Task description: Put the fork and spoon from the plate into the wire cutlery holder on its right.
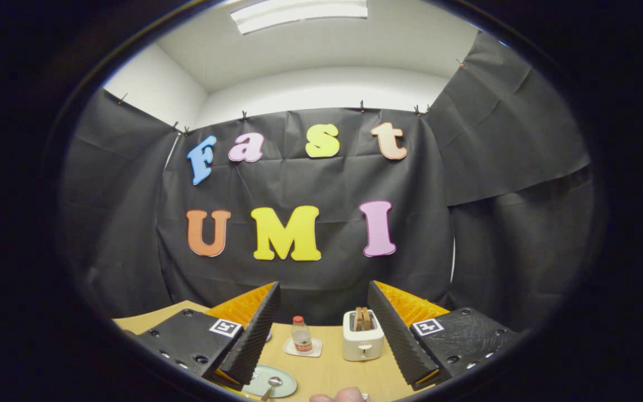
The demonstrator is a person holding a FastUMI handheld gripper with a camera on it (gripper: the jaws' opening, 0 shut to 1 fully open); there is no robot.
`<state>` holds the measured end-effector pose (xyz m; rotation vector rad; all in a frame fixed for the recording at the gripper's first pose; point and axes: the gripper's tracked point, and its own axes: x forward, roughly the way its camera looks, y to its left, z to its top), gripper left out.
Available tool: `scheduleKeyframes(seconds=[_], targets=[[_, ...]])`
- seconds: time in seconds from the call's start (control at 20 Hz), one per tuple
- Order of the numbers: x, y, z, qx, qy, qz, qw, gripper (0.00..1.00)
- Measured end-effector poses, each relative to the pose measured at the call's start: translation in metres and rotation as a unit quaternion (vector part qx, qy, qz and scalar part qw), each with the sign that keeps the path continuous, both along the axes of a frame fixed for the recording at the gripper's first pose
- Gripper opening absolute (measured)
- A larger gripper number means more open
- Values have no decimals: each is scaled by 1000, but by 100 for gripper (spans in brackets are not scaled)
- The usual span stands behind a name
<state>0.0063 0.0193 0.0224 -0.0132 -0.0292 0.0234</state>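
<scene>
Tongs (324, 329) spread wide and empty above the table (332, 368), and just below the left finger sits the plate (285, 385) with the spoon (271, 385) on it — light, stiff, slick metal by its look, best pinched across the thin handle.

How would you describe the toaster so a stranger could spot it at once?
Look at the wooden table in front of the black cloth wall. Beyond the open gripper stands a small white toaster, right of a bottle on its coaster. It alone has toast slices sticking out on top.
</scene>
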Motion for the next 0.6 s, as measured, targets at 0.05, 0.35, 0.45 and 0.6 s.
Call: scheduleKeyframes(seconds=[0.05,0.35,0.45,0.6], targets=[[1,1,-1,0,1,1,1000,95],[-2,8,-3,0,5,3,1000,95],[-3,11,-7,-1,10,5,1000,95],[-5,22,-18,-2,26,14,1000,95]])
